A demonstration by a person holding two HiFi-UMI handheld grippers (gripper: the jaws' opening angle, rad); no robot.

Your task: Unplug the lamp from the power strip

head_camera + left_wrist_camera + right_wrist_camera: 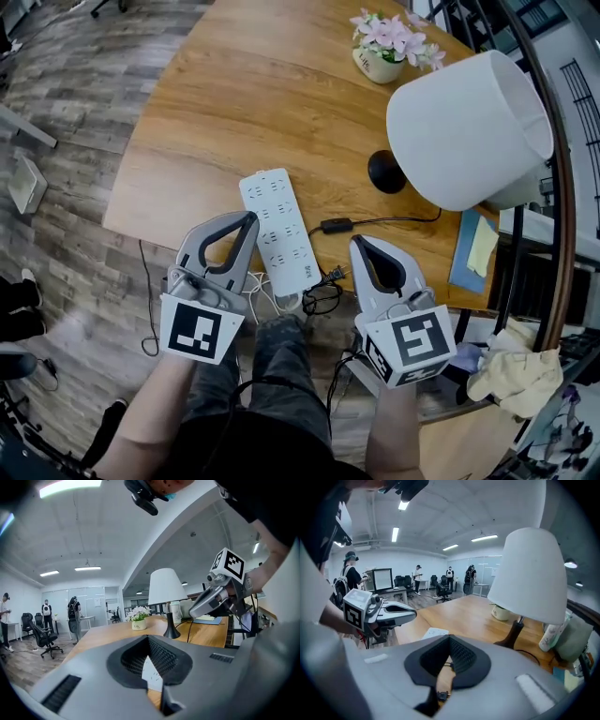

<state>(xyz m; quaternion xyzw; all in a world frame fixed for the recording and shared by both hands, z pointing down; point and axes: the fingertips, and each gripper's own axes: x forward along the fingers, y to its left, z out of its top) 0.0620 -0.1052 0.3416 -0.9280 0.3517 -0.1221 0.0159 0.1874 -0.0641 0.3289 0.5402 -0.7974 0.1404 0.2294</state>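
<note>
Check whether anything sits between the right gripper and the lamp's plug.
Nothing visible does. The plug lies on the table beside the power strip, just to the left of the right gripper, whose jaws are shut and empty. Only bare wood shows between them.

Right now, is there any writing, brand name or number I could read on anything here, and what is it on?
"Life": on the white flower pot; it is small, so this is the likely reading.
Power strip: a small mark near its cord end, too small to read.
Cubes on the left gripper and right gripper: black-and-white square patterns only, no words.
</note>
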